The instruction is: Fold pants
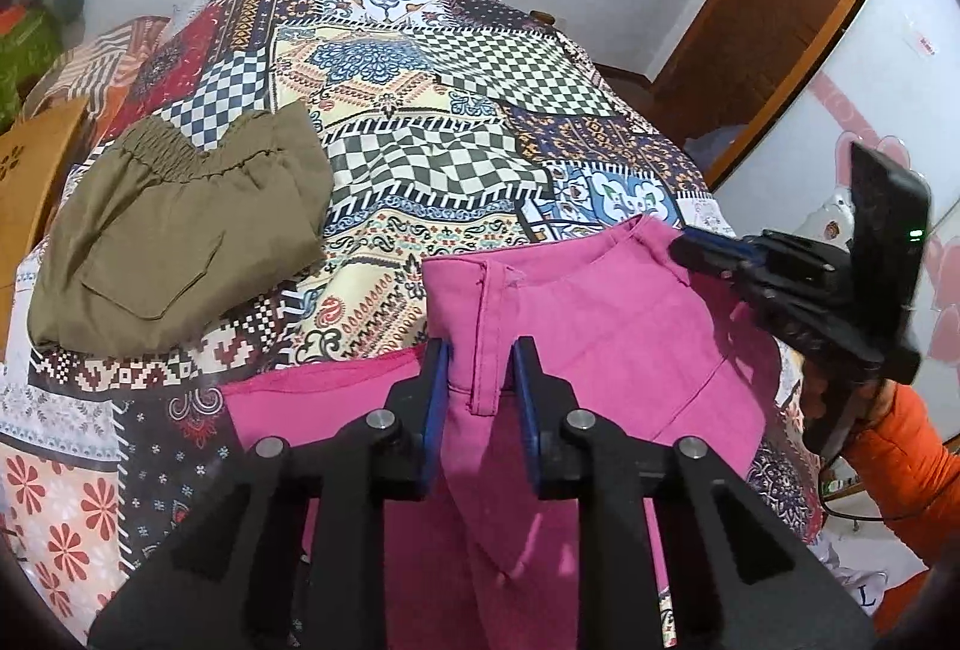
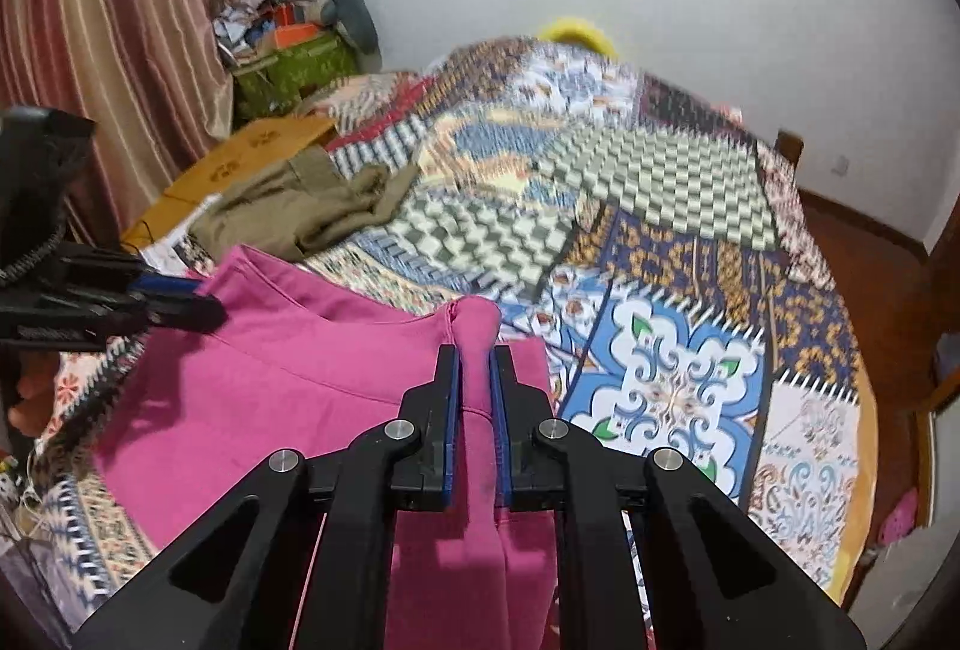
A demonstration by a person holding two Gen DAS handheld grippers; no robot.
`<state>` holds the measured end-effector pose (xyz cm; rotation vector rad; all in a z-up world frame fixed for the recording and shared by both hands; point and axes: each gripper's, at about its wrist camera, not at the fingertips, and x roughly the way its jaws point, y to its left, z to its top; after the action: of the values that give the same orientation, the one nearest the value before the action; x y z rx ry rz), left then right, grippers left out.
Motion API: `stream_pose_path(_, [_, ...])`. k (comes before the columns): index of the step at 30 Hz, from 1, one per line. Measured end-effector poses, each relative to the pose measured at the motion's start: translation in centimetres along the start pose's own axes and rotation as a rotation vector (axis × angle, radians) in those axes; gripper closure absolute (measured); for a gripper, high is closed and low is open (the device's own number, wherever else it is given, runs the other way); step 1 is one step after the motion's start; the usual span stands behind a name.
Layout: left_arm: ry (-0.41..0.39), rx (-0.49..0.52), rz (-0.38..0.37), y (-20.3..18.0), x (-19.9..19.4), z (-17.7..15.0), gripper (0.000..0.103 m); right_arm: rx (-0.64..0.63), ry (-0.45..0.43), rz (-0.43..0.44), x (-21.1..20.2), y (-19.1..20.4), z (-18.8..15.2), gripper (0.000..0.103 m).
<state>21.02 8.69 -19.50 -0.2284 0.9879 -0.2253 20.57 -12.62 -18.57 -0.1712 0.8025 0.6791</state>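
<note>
- Left gripper [image 1: 478, 350] pinches the waistband of the pink pants [image 1: 600, 338] at one end, its blue pads pressed on the cloth beside a belt loop.
- Right gripper [image 2: 475, 350] is clamped on the other end of the same waistband, with a bunched fold of pink cloth squeezed between its nearly closed pads.
- Pink pants hang between the two claws, the waistband stretched across and the rest of the cloth draping down toward the cameras, over the near edge of the bed.
- Patchwork bedspread [image 1: 468, 122] covers the bed under and beyond the pants, in checks, florals and borders.
- Olive pants [image 1: 174, 230] lie folded on the bedspread, well apart from the pink pair, elastic waist up.
- Orange sleeve [image 1: 900, 446] shows behind the right gripper in the left view.
- Striped curtain [image 2: 108, 20] hangs along the far left in the right view.
</note>
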Motion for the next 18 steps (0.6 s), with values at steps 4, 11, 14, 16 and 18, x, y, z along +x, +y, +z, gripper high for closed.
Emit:
stream_pose_path(4, [0.021,0.003,0.025,0.1,0.5,0.3,0.081,0.004,0.065,0.0,2.0,-0.3,-0.6,0.094])
stream_pose_path(11, [-0.007,0.018,0.059,-0.4,-1.8,0.5,0.079,0.009,0.073,0.008,-0.1,-0.3,0.1,0.091])
stream_pose_path(14, [-0.031,0.018,0.079,-0.3,-3.5,0.0,0.079,0.01,0.055,0.028,-1.7,0.0,0.8,0.09])
stream_pose_path(16, [-0.03,0.015,0.084,-0.1,-4.4,-0.7,0.079,0.005,0.041,0.053,-2.7,0.7,1.3,0.09])
stream_pose_path(18, [-0.016,0.013,0.094,0.0,-4.8,-1.6,0.079,-0.007,0.032,0.069,-3.1,1.5,1.7,0.088])
